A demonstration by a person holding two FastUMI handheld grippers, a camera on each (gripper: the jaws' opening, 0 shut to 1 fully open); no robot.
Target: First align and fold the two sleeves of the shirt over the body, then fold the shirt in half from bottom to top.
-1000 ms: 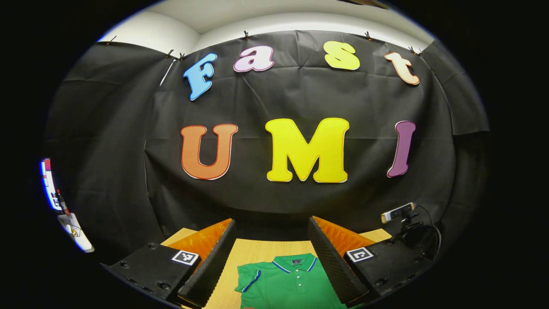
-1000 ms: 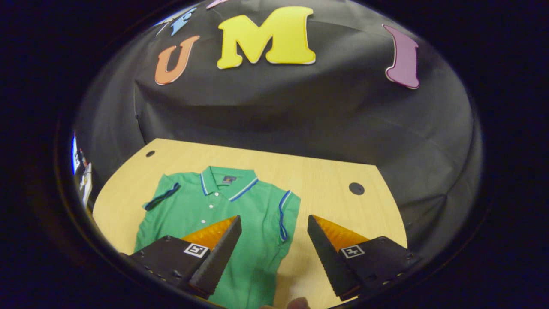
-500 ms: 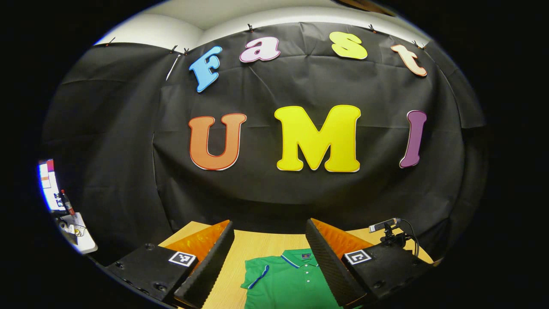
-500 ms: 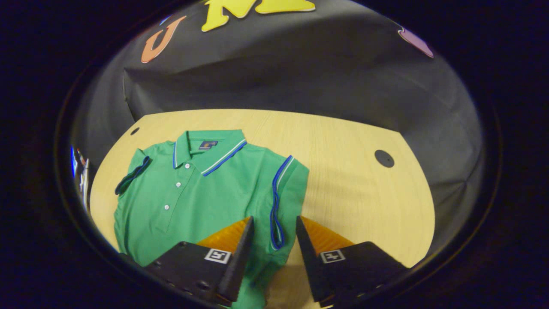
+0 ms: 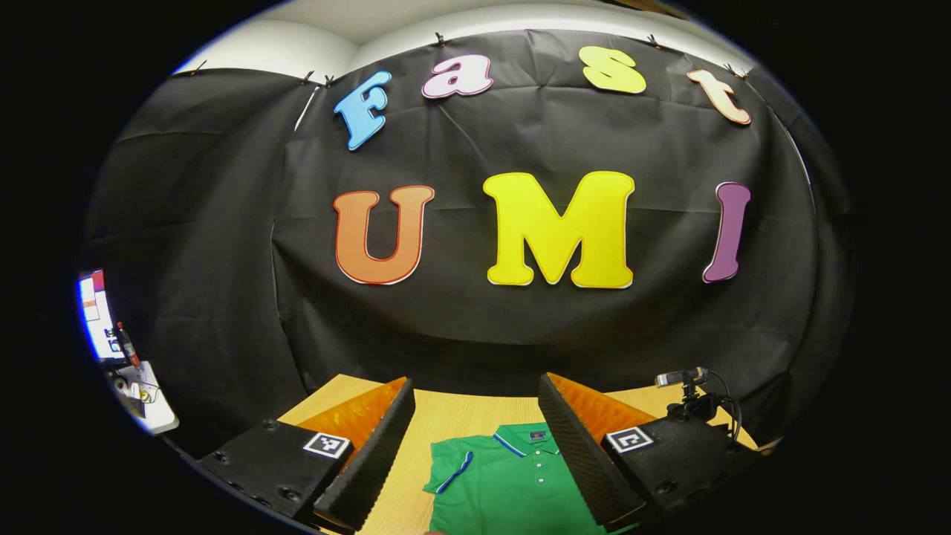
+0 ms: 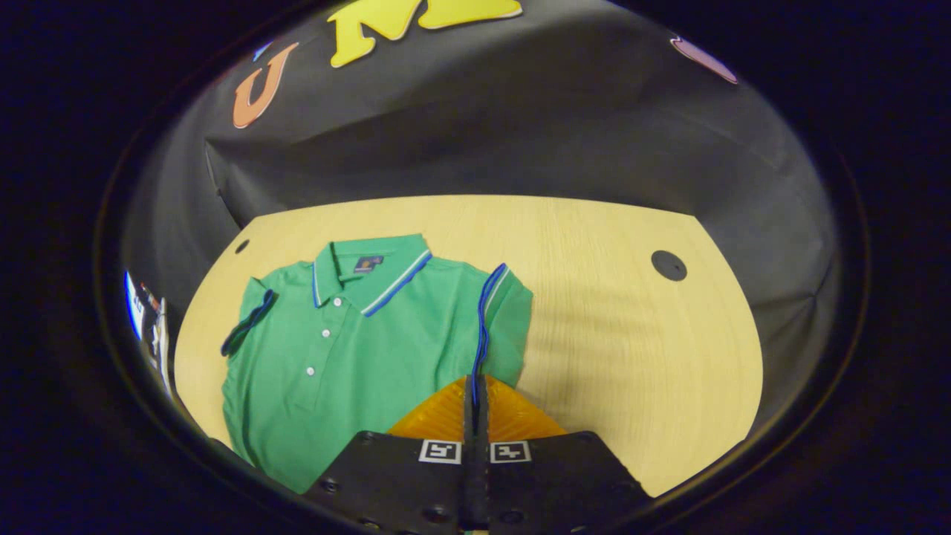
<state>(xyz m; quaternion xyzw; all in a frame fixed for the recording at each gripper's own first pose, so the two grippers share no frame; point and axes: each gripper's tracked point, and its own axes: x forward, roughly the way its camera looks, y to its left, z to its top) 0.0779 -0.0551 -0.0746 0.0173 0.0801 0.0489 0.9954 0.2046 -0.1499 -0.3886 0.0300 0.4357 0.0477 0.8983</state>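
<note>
A green polo shirt [image 6: 349,349] lies flat and face up on a light wooden table [image 6: 617,334], its collar [image 6: 371,271] pointing toward the black cloth wall [image 6: 520,126] at about 12 o'clock in the right gripper view. The shirt sits on the 9 o'clock half of the tabletop, with bare wood stretching away toward 3 o'clock, where a small dark round hole [image 6: 669,265] marks the surface. The sleeve [image 6: 499,319] on the 3 o'clock side of the shirt is turned in, its blue-trimmed edge running down toward 6 o'clock. The right gripper [image 6: 475,394] has its two fingers pressed together on the lower end of that blue-trimmed edge, pinching the sleeve there. The other sleeve [image 6: 249,316] lies at the shirt's 9 o'clock side, folded close against the body. In the left gripper view, the left gripper [image 5: 475,446] is held well above the table with its fingers spread wide apart and nothing between them; the shirt's collar and buttons [image 5: 541,469] show in the gap at 6 o'clock. A small camera on a stand [image 5: 687,390] is at about 4 o'clock in that view
</note>
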